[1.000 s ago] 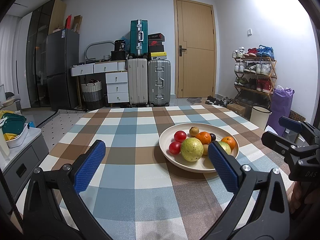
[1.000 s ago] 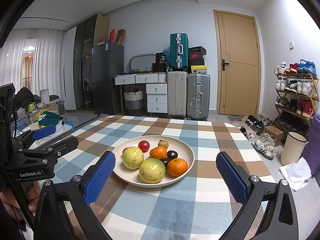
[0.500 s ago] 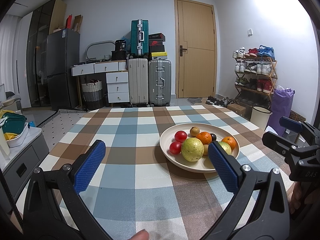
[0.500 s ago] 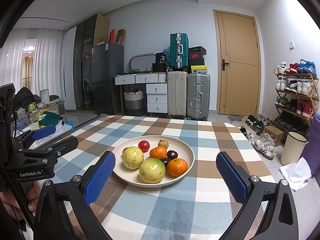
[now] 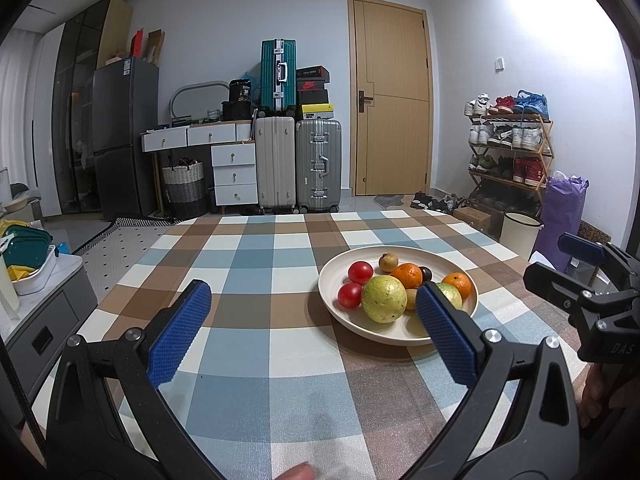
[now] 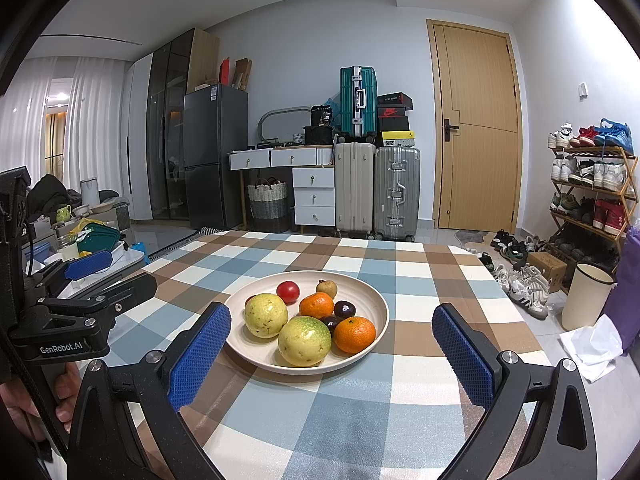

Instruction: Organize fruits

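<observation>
A cream plate (image 6: 376, 300) (image 5: 332, 276) holds several fruits on the checked tablecloth: two yellow-green guavas (image 6: 305, 341) (image 5: 384, 298), two oranges (image 6: 354, 334), red tomatoes (image 5: 360, 272) (image 6: 288, 292), dark plums (image 6: 344, 309) and a small brown fruit (image 6: 326, 288). My left gripper (image 5: 312, 330) is open and empty, hovering above the cloth to the plate's left front. My right gripper (image 6: 330, 354) is open and empty, with the plate's near rim between its blue pads. Each gripper shows at the edge of the other's view.
The checked table (image 5: 256, 264) extends far and left of the plate. Beyond it stand suitcases (image 6: 376, 192), white drawers (image 6: 314, 196), a fridge (image 6: 212, 160), a door and a shoe rack (image 6: 592, 196). A side cabinet with containers (image 5: 28, 256) stands at left.
Both grippers and the plate stay almost still. A fingertip has come into the bottom edge of the left wrist view.
</observation>
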`<state>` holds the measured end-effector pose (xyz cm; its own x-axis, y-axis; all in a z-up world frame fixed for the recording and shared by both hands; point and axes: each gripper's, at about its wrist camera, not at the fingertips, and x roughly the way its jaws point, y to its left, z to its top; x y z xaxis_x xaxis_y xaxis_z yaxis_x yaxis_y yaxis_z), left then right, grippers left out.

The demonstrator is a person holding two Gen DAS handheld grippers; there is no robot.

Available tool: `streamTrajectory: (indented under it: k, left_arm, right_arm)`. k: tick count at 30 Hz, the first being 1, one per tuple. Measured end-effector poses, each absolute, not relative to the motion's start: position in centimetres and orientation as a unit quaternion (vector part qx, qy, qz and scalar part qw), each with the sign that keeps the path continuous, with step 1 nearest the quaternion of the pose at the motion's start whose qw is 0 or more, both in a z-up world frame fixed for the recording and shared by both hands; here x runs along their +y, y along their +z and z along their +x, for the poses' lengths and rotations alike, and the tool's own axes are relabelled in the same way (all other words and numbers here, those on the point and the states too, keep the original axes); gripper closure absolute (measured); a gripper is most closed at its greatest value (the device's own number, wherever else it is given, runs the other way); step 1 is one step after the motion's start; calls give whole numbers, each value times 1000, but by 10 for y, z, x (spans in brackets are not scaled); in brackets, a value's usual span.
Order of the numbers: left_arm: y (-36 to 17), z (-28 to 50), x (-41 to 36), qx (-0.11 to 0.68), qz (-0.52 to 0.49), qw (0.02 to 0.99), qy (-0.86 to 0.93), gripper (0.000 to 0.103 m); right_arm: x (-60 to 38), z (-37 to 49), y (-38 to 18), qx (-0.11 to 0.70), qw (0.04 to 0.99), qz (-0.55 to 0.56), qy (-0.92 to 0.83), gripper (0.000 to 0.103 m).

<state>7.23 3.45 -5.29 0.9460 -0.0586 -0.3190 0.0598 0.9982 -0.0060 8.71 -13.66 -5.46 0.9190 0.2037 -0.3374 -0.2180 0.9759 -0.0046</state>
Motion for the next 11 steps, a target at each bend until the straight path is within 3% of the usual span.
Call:
streamTrajectory:
  k: [11]
  left_arm:
    - [-53, 73, 35, 162, 2, 986, -31, 1]
  right_arm:
    - [-137, 87, -55, 170, 979, -21, 108, 0]
